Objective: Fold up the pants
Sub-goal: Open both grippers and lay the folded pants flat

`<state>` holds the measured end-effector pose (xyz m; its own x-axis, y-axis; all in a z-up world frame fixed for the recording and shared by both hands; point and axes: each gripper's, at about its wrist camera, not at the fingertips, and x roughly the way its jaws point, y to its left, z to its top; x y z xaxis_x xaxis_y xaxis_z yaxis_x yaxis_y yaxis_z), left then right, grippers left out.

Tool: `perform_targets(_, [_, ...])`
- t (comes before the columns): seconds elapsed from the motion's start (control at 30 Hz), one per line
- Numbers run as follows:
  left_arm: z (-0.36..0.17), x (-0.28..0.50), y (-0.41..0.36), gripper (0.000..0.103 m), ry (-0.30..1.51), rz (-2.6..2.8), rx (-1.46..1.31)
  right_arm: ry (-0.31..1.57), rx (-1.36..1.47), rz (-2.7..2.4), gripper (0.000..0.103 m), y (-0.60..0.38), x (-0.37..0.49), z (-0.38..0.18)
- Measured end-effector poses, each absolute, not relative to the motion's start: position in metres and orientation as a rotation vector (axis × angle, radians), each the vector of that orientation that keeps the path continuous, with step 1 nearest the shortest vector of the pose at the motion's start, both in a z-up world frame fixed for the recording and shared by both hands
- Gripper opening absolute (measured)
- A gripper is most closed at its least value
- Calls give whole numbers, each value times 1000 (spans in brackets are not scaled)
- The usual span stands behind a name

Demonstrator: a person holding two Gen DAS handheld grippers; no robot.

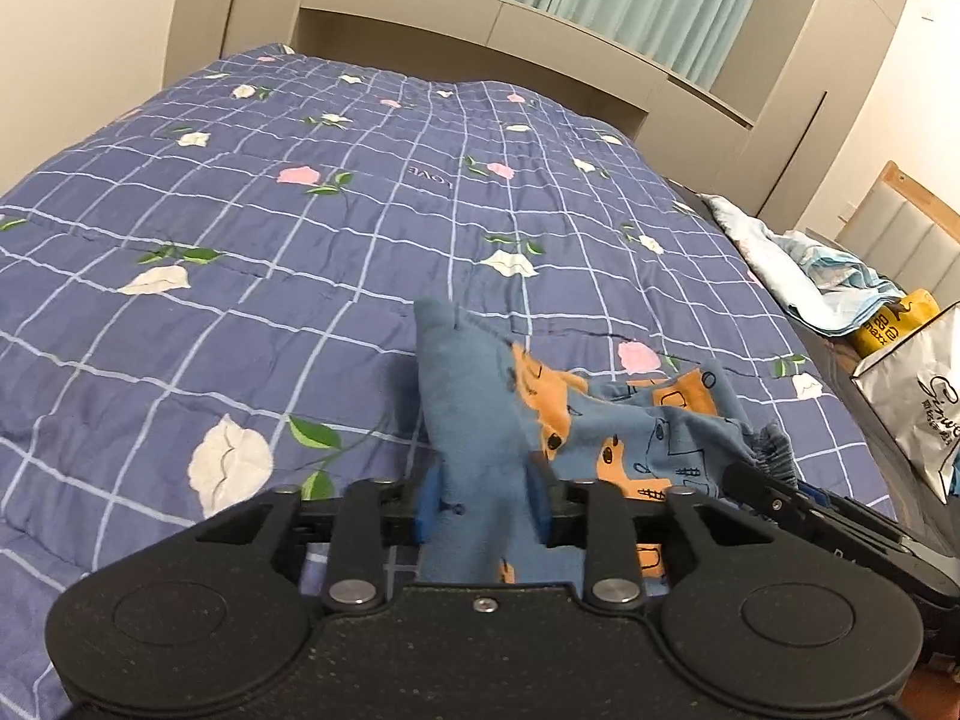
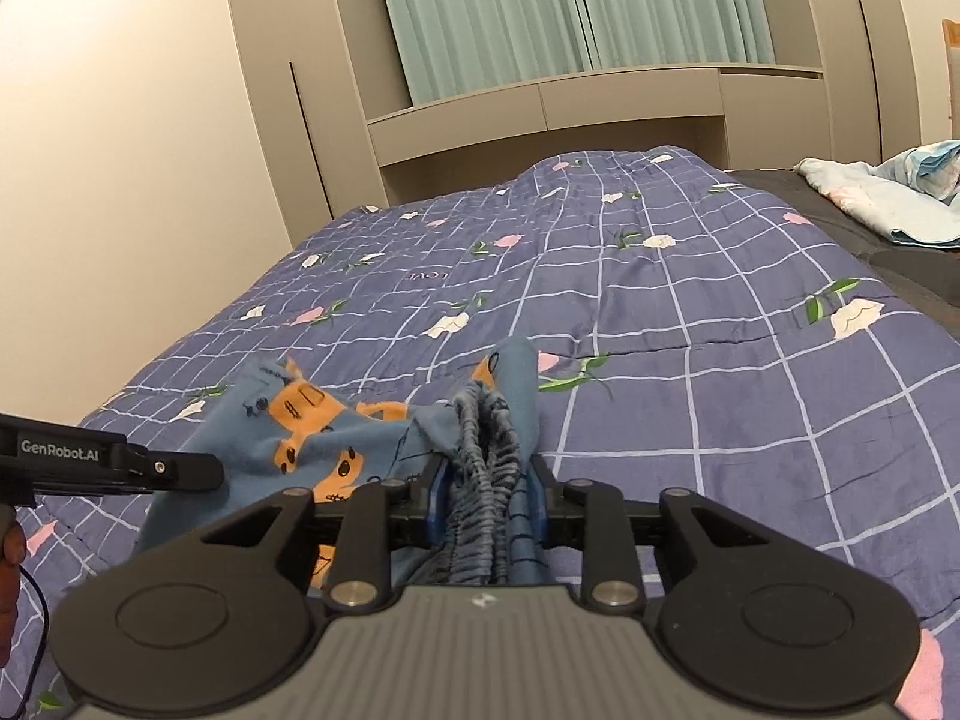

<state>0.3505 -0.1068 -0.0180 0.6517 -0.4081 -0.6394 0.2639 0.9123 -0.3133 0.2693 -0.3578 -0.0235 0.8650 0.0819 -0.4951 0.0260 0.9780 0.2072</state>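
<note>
- Left gripper (image 1: 483, 507): jaws closed onto a plain blue fold of the child's pants (image 1: 606, 414).
- Right gripper (image 2: 487, 507): jaws clamped on the gathered elastic waistband (image 2: 487, 450).
- Pants bunched between both grippers, on the blue floral quilt (image 1: 240, 228).
- Beyond: green curtains (image 2: 540, 6).

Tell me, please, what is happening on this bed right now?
A person is folding small blue pants with orange prints over a floral quilt. The left claw is shut on a plain blue part, and the right claw is shut on the gathered elastic waistband. The cloth between them is bunched, not yet flat.
</note>
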Motion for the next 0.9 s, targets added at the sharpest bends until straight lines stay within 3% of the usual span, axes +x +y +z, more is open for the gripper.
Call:
perform_targets(0.13, [-10,342,-105,50,757,-376,-186,513,207,19,51,-358,263,-18])
perform_targets(0.2, [-4,335,-104,68,736,-363,-175,503,207,18,60,-358,259,-13])
perform_targets(0.4, [12,306,-103,92,669,-349,-144,453,204,29,87,-357,239,3])
perform_targets(0.47, [17,294,-101,97,643,-328,-134,436,194,25,91,-355,230,8])
perform_targets(0.6, [21,265,-95,102,586,-291,-99,410,188,16,103,-353,211,13])
perform_targets(0.9, [23,210,-78,102,547,-254,-92,411,160,-1,103,-344,163,14])
